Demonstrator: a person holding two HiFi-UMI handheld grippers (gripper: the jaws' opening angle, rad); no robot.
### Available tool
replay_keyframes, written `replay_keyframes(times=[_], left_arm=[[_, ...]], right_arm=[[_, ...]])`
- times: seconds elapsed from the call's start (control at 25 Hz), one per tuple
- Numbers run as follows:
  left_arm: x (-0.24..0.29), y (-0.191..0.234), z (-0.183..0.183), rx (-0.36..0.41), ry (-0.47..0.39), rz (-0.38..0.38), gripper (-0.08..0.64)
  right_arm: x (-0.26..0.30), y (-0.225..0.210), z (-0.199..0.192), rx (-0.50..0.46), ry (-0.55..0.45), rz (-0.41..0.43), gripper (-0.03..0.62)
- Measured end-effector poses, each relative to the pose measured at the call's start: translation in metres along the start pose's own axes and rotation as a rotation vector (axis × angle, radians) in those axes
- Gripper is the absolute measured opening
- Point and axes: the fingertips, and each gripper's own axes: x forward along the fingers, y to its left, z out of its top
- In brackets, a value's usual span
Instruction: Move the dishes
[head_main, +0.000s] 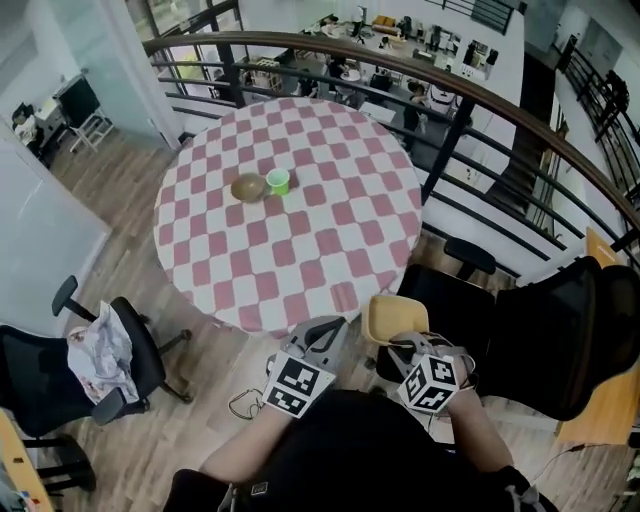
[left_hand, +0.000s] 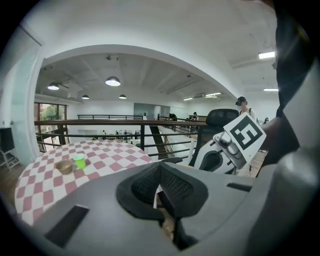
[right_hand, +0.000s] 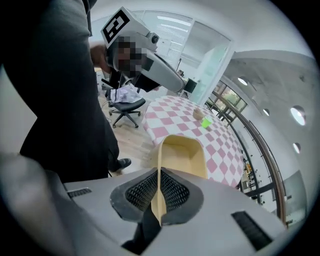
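A round table (head_main: 300, 250) in a pink-and-white checked cloth carries a brown bowl (head_main: 248, 187) and a small green cup (head_main: 278, 180) side by side at its far left. My right gripper (head_main: 400, 345) is shut on the rim of a cream-yellow dish (head_main: 395, 318), held in the air off the table's near edge. In the right gripper view the pads (right_hand: 172, 192) pinch the dish's (right_hand: 182, 155) thin wall. My left gripper (head_main: 325, 330) hangs beside it, jaws together and holding nothing. The left gripper (left_hand: 160, 167) points toward the table, with the bowl (left_hand: 64, 166) and cup (left_hand: 79, 161) far off.
A black office chair (head_main: 100, 360) with a white cloth on it stands at the left. A larger black chair (head_main: 560, 330) and a black stool (head_main: 470, 255) are at the right. A curved railing (head_main: 480, 100) runs behind the table, over a lower floor.
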Motion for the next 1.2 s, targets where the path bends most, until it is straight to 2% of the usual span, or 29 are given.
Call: replay_keyframes(times=[0.24,0.44,0.64,0.76,0.88,1.2], left_arm=[[-0.066,0.094,-0.013,-0.013,-0.005,0.061,0.005],[-0.104,0.145,-0.031,-0.073,0.005,0.104,0.005],[-0.103,0.174,-0.044,-0.148,0.003,0.135,0.005],[-0.09,0.192,-0.038,-0.166,0.001,0.144,0.005],[-0.07,0.212,-0.023,-0.154,0.002,0.155,0.005],[-0.009,0.283,0.014,-0.195,0.016,0.265,0.005]], right_arm=[[0.047,-0.029,0.114,-0.077,-0.041,-0.023,0.029],[0.073,-0.046,0.172,-0.098,-0.054,-0.022,0.029],[0.093,-0.058,0.179,-0.118,-0.032,0.013,0.029],[0.103,-0.08,0.182,-0.134,-0.027,0.022,0.029],[0.115,-0.115,0.182,-0.153,-0.028,0.028,0.029],[0.16,-0.238,0.161,-0.248,-0.024,0.045,0.029]])
